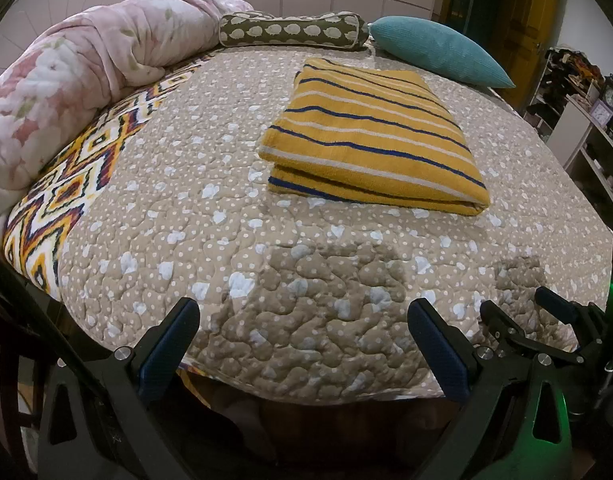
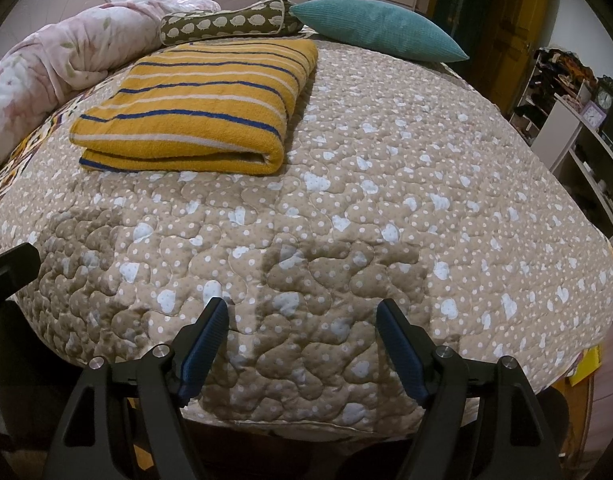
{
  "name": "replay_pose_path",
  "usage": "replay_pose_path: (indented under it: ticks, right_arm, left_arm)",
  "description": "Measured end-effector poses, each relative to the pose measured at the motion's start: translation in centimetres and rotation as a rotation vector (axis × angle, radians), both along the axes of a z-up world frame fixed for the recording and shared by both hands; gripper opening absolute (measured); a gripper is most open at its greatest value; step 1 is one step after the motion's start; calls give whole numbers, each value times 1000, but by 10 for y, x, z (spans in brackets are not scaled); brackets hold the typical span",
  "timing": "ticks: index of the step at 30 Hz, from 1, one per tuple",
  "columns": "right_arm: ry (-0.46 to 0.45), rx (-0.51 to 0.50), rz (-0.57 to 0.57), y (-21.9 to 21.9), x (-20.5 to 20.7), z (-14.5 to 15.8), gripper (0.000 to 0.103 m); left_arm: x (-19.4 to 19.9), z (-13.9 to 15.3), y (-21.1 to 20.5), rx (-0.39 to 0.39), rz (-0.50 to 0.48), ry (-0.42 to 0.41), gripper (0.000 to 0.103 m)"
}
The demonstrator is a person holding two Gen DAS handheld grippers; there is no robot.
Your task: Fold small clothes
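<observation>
While both grippers, left (image 1: 302,344) and right (image 2: 302,340), hover spread and empty, the folded striped towel (image 1: 372,136) on the bed (image 1: 266,264) looks finished, needing only gentle squaring.

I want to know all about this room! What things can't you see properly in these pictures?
- Inner layers of the folded striped towel: hidden in both views by its own top layer.
- The clock hands on the shelf, right wrist view: too small to read.
- Clutter on the shelves, left wrist view: small, dim and blurred.
- Under the bed quilt: covered in both views.
- Right gripper, left wrist view: partly cut off by the edge.
</observation>
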State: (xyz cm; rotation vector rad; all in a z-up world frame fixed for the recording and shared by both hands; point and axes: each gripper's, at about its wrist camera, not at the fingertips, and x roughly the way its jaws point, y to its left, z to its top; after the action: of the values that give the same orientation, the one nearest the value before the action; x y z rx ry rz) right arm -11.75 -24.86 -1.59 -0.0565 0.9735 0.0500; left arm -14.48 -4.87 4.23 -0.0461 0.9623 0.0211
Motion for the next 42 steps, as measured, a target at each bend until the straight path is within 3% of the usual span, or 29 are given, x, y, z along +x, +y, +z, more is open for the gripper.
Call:
replay_pose_path:
  ticks: [26,42]
  right_arm:
    - [-39,-10,8,1,-3,9,81]
    - [-87,-68,68,13,33,10,81]
  left_arm:
    - [3,0,7,7,28,1,103]
    - [40,-13,32,65,77,-2,103]
